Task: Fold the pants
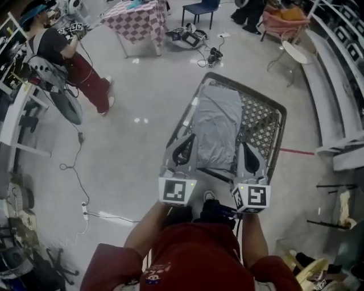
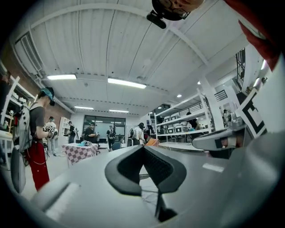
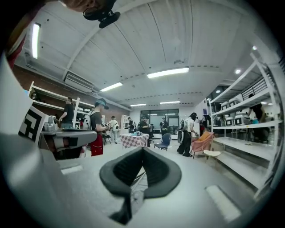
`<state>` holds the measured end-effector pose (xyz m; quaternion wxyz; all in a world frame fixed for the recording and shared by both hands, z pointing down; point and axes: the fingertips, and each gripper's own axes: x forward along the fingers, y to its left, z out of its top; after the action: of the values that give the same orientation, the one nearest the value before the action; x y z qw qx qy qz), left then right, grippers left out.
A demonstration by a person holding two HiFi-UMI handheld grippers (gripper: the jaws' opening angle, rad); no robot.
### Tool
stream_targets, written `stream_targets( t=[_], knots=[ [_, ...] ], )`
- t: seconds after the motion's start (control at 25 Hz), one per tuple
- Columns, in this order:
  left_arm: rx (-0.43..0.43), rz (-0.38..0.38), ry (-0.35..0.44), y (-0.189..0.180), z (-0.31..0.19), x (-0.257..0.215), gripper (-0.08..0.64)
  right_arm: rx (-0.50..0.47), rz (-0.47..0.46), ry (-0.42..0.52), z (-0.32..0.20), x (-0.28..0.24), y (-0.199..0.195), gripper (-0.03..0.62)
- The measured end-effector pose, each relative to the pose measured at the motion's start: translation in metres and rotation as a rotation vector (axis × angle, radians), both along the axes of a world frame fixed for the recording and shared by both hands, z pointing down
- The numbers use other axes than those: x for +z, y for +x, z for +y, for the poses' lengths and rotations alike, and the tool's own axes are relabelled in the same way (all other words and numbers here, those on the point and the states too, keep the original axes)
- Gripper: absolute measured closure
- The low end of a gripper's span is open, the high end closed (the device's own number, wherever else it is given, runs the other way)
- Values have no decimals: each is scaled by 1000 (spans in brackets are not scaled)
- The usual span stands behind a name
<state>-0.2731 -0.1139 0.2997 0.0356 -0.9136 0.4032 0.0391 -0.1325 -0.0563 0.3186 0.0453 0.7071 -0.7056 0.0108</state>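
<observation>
The grey pants (image 1: pixel 217 128) lie as a long folded strip on a table covered with a checked cloth (image 1: pixel 263 122). My left gripper (image 1: pixel 191 138) hovers at the table's near end, beside the left edge of the pants, jaws shut and empty. At the same end my right gripper (image 1: pixel 243 145) sits by the right side of the pants, also shut with nothing in it. In the left gripper view the left gripper (image 2: pixel 143 147) shows its black pads pressed together. The right gripper (image 3: pixel 142 149) looks the same in the right gripper view. Both point level across the room.
A person in red trousers (image 1: pixel 77 59) stands at the upper left beside another checked table (image 1: pixel 139 21). A blue chair (image 1: pixel 200 8), a pink chair (image 1: pixel 281 23) and a small white table (image 1: pixel 296 52) stand at the back. Shelving (image 1: pixel 335 85) lines the right. Cables (image 1: pixel 79 170) cross the floor on the left.
</observation>
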Motion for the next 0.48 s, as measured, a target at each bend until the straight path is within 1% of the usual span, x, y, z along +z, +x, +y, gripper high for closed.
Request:
stream_targets(
  t=[0.16,0.32,0.4,0.48],
  knots=[
    [86,-108,36,11,5,20,554,36,11,-53,12,20,3,591],
    [169,-200,58,26,15,52,549,45,62,-117,24,51,5,591],
    [215,-250,48,32,21,73,528,36,87,-157,29,70,8,591],
    [275,-321,11,40,28,101,471,13,113,-211,31,93,12,591]
  ],
)
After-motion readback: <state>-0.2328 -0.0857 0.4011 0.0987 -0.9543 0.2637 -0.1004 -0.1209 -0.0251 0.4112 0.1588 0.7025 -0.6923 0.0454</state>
